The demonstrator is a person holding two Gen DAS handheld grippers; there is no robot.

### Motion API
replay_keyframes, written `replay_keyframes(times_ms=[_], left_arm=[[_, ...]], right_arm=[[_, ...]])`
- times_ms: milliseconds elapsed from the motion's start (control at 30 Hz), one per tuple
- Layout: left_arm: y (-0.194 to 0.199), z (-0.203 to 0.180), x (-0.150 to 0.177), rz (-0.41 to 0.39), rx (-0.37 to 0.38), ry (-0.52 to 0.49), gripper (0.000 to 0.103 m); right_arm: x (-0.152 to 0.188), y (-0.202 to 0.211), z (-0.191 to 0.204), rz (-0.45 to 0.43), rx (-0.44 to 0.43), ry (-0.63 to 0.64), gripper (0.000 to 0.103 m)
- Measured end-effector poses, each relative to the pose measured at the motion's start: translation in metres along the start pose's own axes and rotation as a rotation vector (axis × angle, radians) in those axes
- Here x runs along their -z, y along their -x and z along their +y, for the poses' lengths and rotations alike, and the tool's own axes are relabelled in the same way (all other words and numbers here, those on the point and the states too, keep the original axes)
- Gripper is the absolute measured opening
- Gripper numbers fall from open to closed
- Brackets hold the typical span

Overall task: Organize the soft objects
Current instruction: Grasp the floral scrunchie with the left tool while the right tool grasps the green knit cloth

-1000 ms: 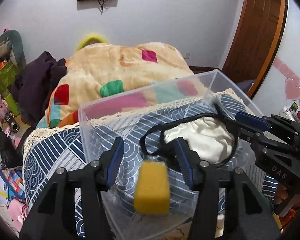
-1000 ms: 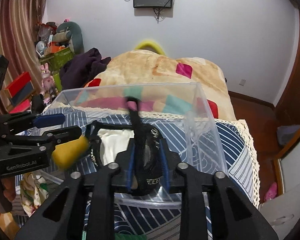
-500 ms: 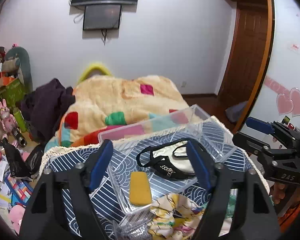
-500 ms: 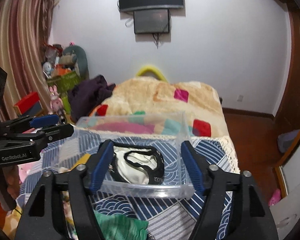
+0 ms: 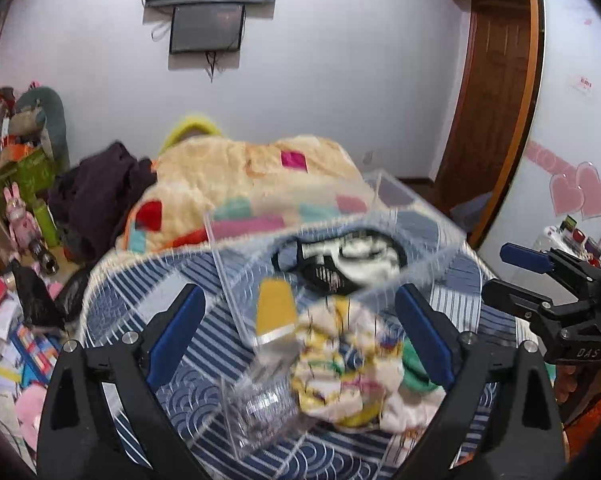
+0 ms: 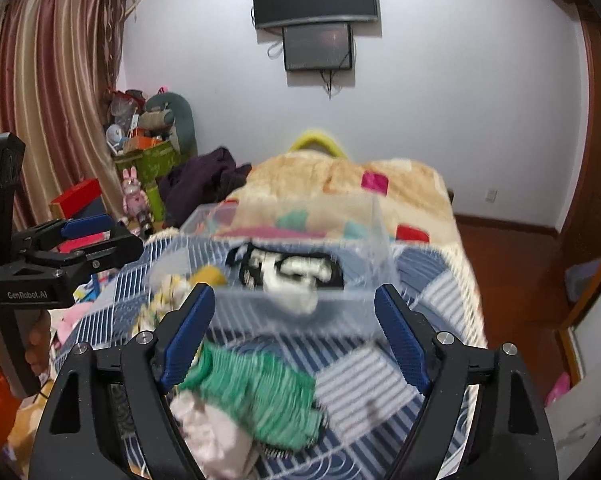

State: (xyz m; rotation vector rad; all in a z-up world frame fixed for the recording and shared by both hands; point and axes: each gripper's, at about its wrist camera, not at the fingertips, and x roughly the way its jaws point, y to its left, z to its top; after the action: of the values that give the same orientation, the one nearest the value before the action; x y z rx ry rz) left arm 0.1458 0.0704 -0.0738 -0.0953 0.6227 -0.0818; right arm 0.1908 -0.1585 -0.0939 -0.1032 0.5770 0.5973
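A clear plastic box point(image 5: 428, 268) point(image 6: 300, 308) sits on the blue patterned bedcover. Inside lie a yellow sponge point(image 5: 275, 310) point(image 6: 209, 274) and a black-and-white cloth item point(image 5: 352, 260) point(image 6: 292, 270). A yellow patterned cloth point(image 5: 340, 364) point(image 6: 164, 292) lies in front of the box beside a green cloth point(image 6: 256, 384) point(image 5: 414, 376) and a pale cloth point(image 6: 212, 436). My left gripper point(image 5: 296, 332) is open and empty above the patterned cloth. My right gripper point(image 6: 294, 332) is open and empty above the green cloth.
A crumpled clear wrapper point(image 5: 260, 404) lies near the patterned cloth. A beige blanket with coloured squares point(image 5: 240, 176) covers the bed behind the box. A dark garment point(image 5: 96, 192) lies at its left. Toys and boxes point(image 6: 148, 152) crowd the left floor.
Both grippers have pulled back and up from the box. The left let go of the yellow sponge, the right let go of the black-and-white item; both now lie in the box.
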Motion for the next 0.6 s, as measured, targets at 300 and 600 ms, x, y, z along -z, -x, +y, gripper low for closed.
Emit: replay_keyframes(times_ms=[300, 600], left_arm=[[-0.024, -0.004, 0.037, 0.085, 0.002, 0.003, 0.094], [-0.032, -0.009, 0.044, 0.119, 0.037, -0.011, 0.052]], right_arm=[[0.037, -0.031, 0.004, 0.125, -0.039, -0.029, 0.078], [0.047, -0.04, 0.009, 0.164, -0.085, -0.039, 0.035]])
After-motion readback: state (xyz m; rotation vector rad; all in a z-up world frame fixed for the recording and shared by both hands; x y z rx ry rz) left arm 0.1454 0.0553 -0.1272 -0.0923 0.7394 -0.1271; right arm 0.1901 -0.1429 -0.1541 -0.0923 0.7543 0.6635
